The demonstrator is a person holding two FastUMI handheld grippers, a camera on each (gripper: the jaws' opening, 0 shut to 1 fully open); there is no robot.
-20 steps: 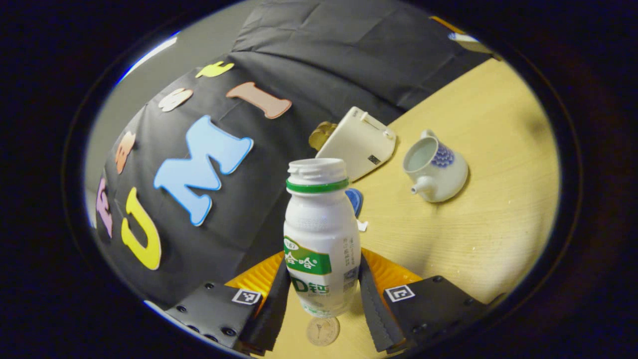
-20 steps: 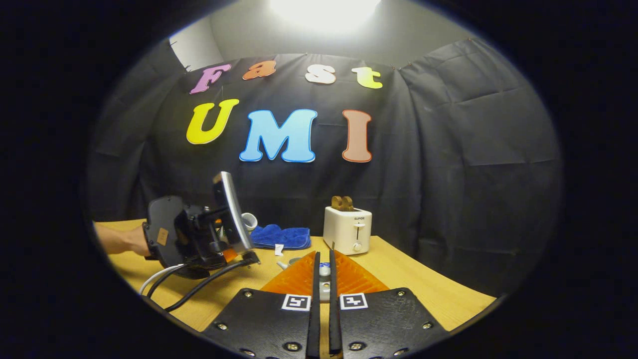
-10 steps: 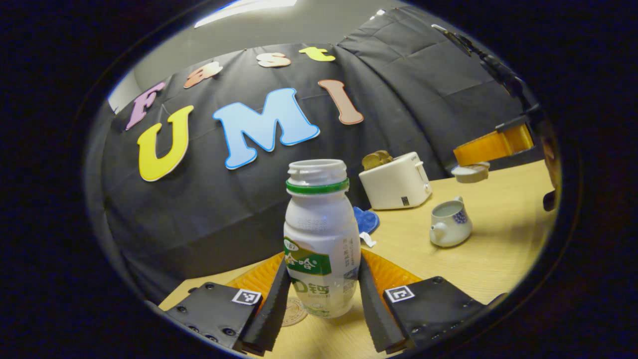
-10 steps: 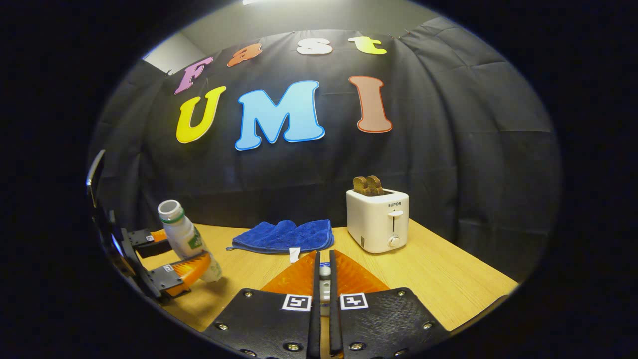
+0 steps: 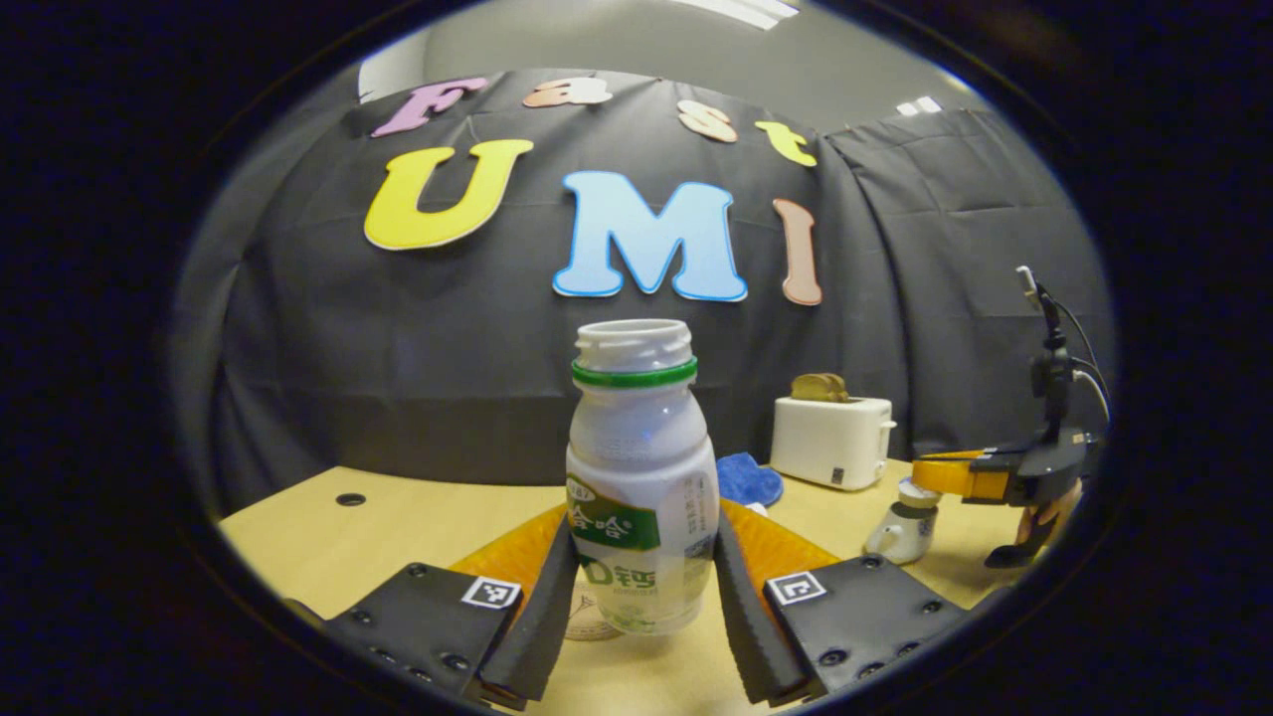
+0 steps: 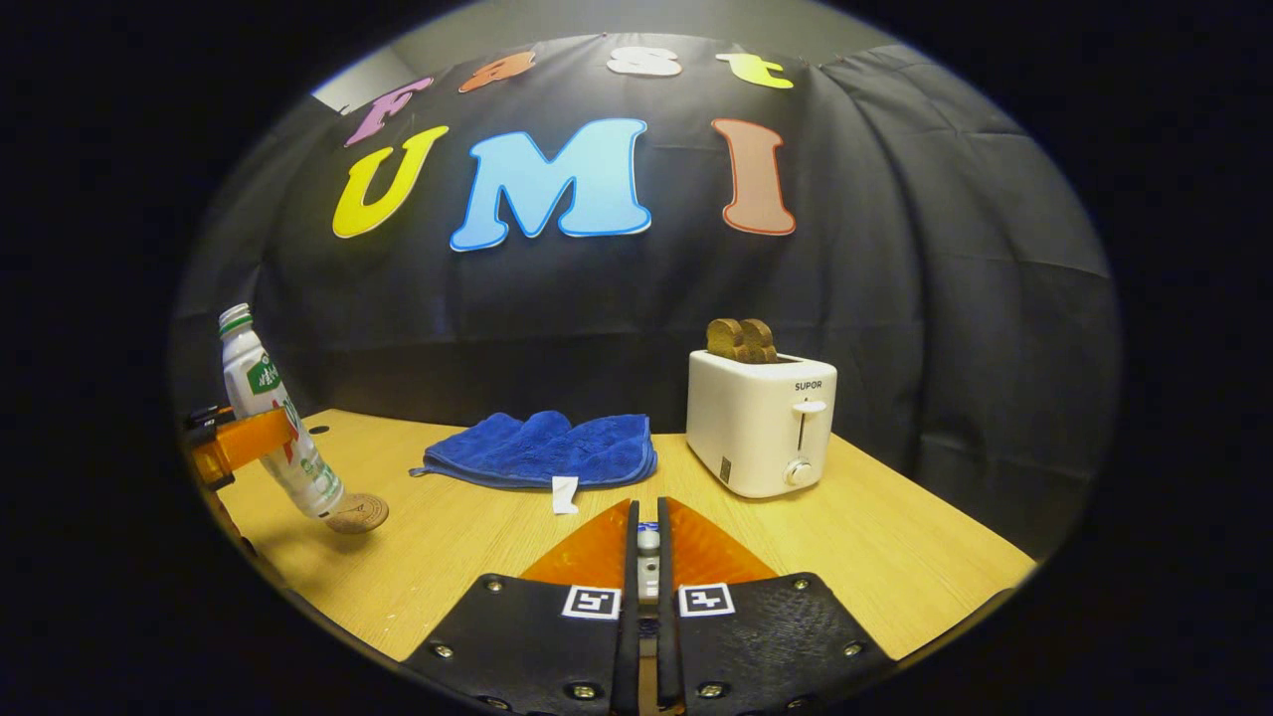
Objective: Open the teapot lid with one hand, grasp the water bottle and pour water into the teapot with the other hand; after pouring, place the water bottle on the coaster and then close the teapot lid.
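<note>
Left gripper view: the left gripper [image 5: 636,587] is clamping the water bottle [image 5: 639,467], with one finger pressing on each side of the lower body. The water bottle is standing upright between the fingers, uncapped, with a green ring below its open neck. Its base is sitting on, or just above, the round coaster [image 5: 589,625], whose edge is showing beside the bottle's foot on the wooden table [image 5: 418,517]; contact cannot be confirmed. Farther off at the right, the right gripper [image 5: 945,475] is reaching in above the teapot [image 5: 900,532], with the teapot lid [image 5: 917,491] lying right at its fingertips over the pot's mouth. Whether the lid is seated on the pot cannot be told at this distance. A white toaster [image 5: 831,440] and a blue cloth [image 5: 748,479] are sitting behind.

Right gripper view: the right gripper [image 6: 644,557] is showing its two fingers drawn almost together, with a small knob gripped in the narrow gap between them. At the far left, the water bottle [image 6: 269,408] is appearing tilted in the left gripper [image 6: 239,443], its base resting at the coaster [image 6: 356,513]. The blue cloth [image 6: 542,449] is lying mid-table, and the toaster [image 6: 761,418], holding toast [image 6: 741,340], is standing to its right.
</note>
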